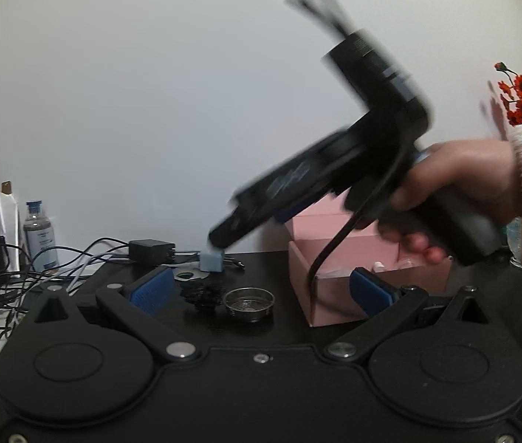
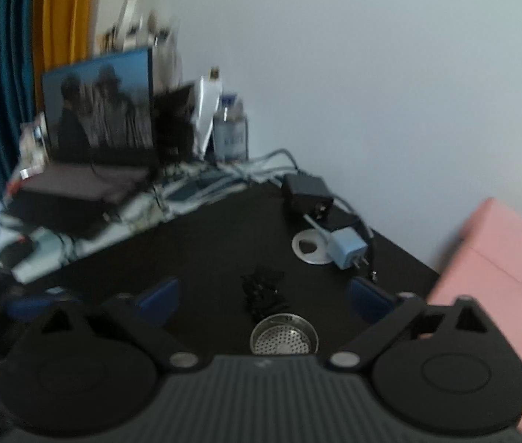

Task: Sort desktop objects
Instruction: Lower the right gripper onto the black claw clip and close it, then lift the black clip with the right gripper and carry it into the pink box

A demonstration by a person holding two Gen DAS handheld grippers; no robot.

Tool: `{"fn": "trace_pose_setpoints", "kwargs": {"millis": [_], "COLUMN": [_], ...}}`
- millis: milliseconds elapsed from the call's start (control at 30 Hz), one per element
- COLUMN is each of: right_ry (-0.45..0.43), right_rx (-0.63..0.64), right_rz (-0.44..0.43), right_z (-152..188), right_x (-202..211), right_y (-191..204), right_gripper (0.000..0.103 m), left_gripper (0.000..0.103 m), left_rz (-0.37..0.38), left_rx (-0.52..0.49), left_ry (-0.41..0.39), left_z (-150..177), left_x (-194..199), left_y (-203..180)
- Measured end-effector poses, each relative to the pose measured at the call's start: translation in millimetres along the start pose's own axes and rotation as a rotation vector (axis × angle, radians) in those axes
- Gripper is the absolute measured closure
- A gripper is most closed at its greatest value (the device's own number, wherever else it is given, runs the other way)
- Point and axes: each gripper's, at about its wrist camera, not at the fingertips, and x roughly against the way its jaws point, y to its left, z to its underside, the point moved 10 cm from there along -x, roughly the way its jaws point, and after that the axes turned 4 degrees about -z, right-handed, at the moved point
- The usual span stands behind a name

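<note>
Now both grippers (image 1: 257, 288) (image 2: 263, 297) are held wide apart, nothing gripped. A strainer (image 2: 284, 336) is framed between the right fingers, near the pink box (image 2: 497, 269).

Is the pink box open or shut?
Open. In the left wrist view the pink box shows its inner walls, with small pale items lying inside; its lid stands up behind. What those items are, cannot tell.

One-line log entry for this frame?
left gripper: open | right gripper: open, above desk | strainer, blue charger: on desk | pink box: open
</note>
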Motion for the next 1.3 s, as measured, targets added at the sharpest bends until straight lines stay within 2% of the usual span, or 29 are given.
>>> {"fn": "trace_pose_setpoints", "kwargs": {"millis": [33,100,167,400,500,600,633,667,800,967,1167,1300], "right_ry": [0.031,0.069,0.086,0.145,0.179,0.201,0.198,0.196,0.169,0.085,-0.006,-0.020], "right_rx": [0.004,0.009,0.028,0.018,0.012,-0.005,-0.012,-0.019,-0.026,-0.079,-0.079,-0.083], "right_rz": [-0.010,-0.025,-0.017,-0.014,-0.006,0.005,0.002,-0.003,-0.008,-0.020,-0.006,0.044], "right_z": [1,4,5,8,11,15,15,15,14,0,-14,-6], "right_x": [-11,-27,-40,-67,-76,-81,-80,-80,-74,-49,11,52], "right_y": [0,1,3,5,4,2,2,2,4,-5,-23,-48], "right_gripper": [0.021,0.023,0.031,0.043,0.052,0.064,0.074,0.079,0.079,0.080,0.080,0.080], "left_gripper": [0.000,0.000,0.000,0.000,0.000,0.000,0.000,0.000,0.000,0.000,0.000,0.000], "left_rz": [-0.007,-0.019,-0.029,-0.030,-0.027,-0.024,-0.022,-0.021,-0.021,-0.023,-0.024,-0.024], "left_rx": [0.002,0.006,0.009,0.019,0.012,0.005,0.003,0.003,0.007,0.017,0.015,0.012], "left_ry": [-0.001,-0.003,-0.005,-0.002,-0.004,-0.007,-0.008,-0.008,-0.005,-0.004,-0.006,-0.005], "left_z": [0,-1,-1,-2,-2,-2,-2,-2,-1,0,0,0], "left_x": [0,0,-1,-2,-1,0,1,1,-2,-5,-3,-1], "left_y": [1,4,6,8,6,4,3,3,4,8,8,8]}}
